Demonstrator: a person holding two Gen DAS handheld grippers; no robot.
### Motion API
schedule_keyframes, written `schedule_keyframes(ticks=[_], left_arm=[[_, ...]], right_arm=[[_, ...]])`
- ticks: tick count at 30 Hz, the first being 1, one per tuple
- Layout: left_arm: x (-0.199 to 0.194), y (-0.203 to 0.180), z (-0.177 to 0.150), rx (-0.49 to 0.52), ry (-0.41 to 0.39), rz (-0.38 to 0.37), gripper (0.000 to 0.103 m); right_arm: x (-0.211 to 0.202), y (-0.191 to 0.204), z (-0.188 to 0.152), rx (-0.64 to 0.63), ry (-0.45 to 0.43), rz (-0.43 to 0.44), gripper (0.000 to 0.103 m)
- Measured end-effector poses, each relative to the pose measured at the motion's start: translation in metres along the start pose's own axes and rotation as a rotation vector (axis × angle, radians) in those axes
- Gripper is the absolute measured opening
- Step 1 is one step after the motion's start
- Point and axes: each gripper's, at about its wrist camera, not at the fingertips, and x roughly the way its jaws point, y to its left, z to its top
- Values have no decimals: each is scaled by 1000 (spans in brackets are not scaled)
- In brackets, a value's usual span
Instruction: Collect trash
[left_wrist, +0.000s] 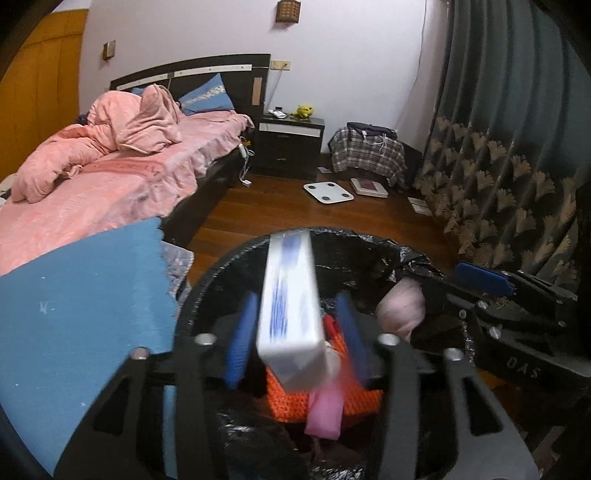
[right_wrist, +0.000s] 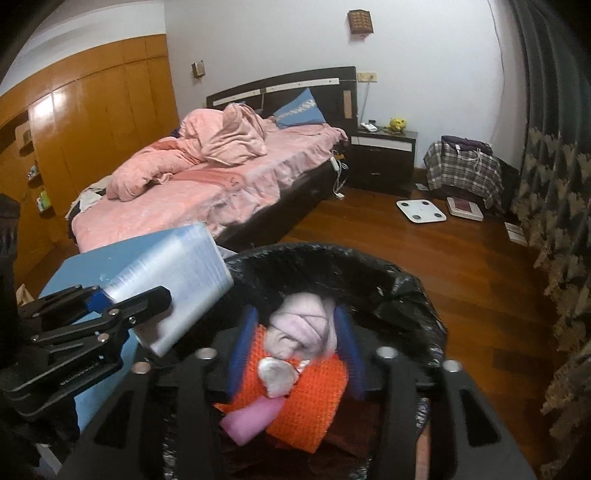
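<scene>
We are at the drop-off step: both grippers hang over the black-lined trash bin (left_wrist: 280, 240), each with a piece of rubbish between its fingers.

In the left wrist view, the left gripper (left_wrist: 295, 328) has a white box with blue print (left_wrist: 290, 306) standing between its blue pads. There is a visible gap on either side of the box, so the jaws look spread and the box appears loose, tilting down toward the bin's mouth at 6 o'clock. The right wrist view shows the same box (right_wrist: 177, 280) at 9 o'clock, hanging over the bin's left rim.

The right gripper (right_wrist: 295, 343) frames a pale pink crumpled wad (right_wrist: 303, 328). Its blue fingers (right_wrist: 349, 350) stand a little off the wad at both sides, so these jaws look parted too, though blur keeps us from being sure nothing touches. In the left wrist view that wad (left_wrist: 400, 308) sits at 3 o'clock, inside the bin's rim.

Below both, the bin already holds an orange mesh piece (right_wrist: 314, 402), a pink wrapper (right_wrist: 255, 419) and a white scrap (right_wrist: 277, 373).

Our judgement: both items should fall into the liner. The next move calls for lifting the grippers clear and turning back toward the room, where the floor (right_wrist: 443, 266) at 2 o'clock carries small flat pieces near the curtain (right_wrist: 554, 203); whether those are trash we cannot tell.
</scene>
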Motion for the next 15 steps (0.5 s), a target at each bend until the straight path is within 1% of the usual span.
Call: schedule_keyframes(ticks=[1,3,6,7,8,9,10,11,15], left_arm=[[0,1,0,-1,0,-1,50],[-1,3,0,0,-2,10,61],[-9,8,1,-7,-15,27,69],[-12,9,1,-10,-18,41,75],[-16,12,1,-14,-22,53,79],[-20,11,3,-19,-26,58,80],[-24,13,3,-24,-27,62,82],[-28,14,4,-28,-28,71,86],[-47,17,5,-35,-36,109,90]], right_arm=[[0,-2,0,2,-1,-4,59],[0,-8,1,9,-8,-14,67],[-5,-10,1,19,-23,-21,79],[-7,-11,1,19,-28,-26,87],[-8,-12,2,19,-31,-29,91],[-12,-10,3,21,-33,-23,92],[-14,-10,3,21,-34,-19,95],[-17,-8,5,21,-36,-15,97],[-30,0,10,12,-37,12,97]])
